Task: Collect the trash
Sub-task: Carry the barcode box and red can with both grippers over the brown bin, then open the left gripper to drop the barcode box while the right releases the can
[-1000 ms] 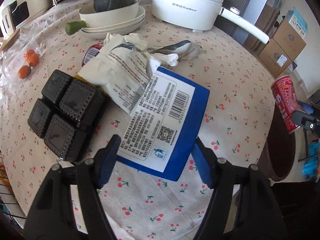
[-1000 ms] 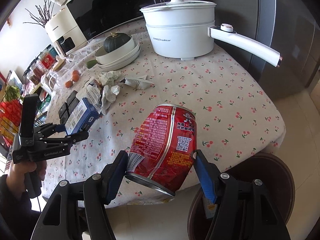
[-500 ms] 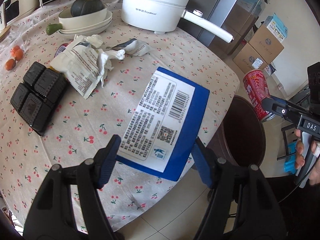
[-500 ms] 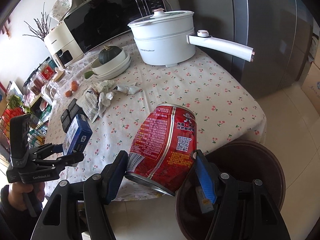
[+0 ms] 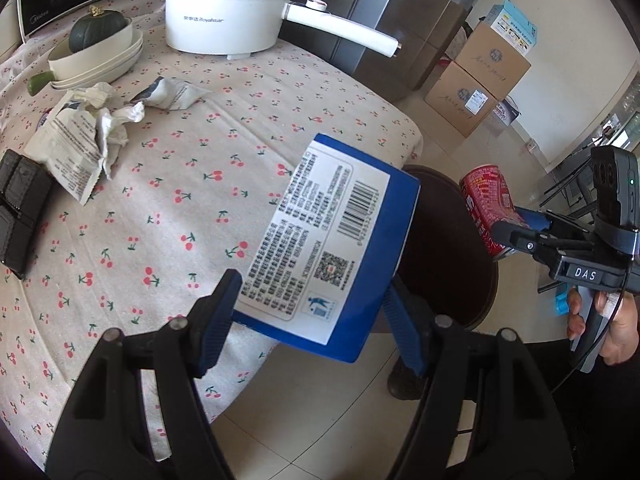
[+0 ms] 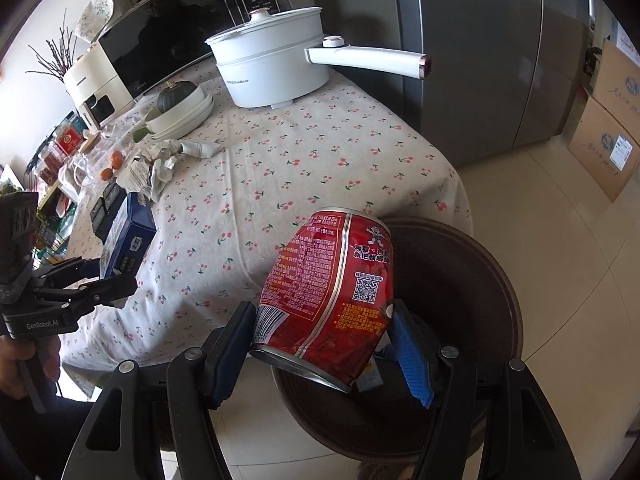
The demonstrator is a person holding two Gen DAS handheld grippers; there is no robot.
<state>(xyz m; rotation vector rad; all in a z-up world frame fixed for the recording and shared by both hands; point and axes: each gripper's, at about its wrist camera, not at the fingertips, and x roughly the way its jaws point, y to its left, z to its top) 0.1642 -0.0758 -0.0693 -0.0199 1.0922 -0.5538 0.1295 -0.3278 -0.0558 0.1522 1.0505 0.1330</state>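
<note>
Above round dark bin (image 6: 472, 264), right claw (image 6: 320, 344) clenching dented red can (image 6: 332, 288), left claw (image 5: 312, 320) grasping glossy blue box (image 5: 332, 240).

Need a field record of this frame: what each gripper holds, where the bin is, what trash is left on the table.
left gripper: shut on blue and white printed carton, held over the table's edge
right gripper: shut on dented red drink can, held above the bin
bin: dark brown round bin on the floor, against the table's corner
bin contents: some packaging visible, type unclear
trash left on table: crumpled white wrappers
table: cherry-print tablecloth
</note>
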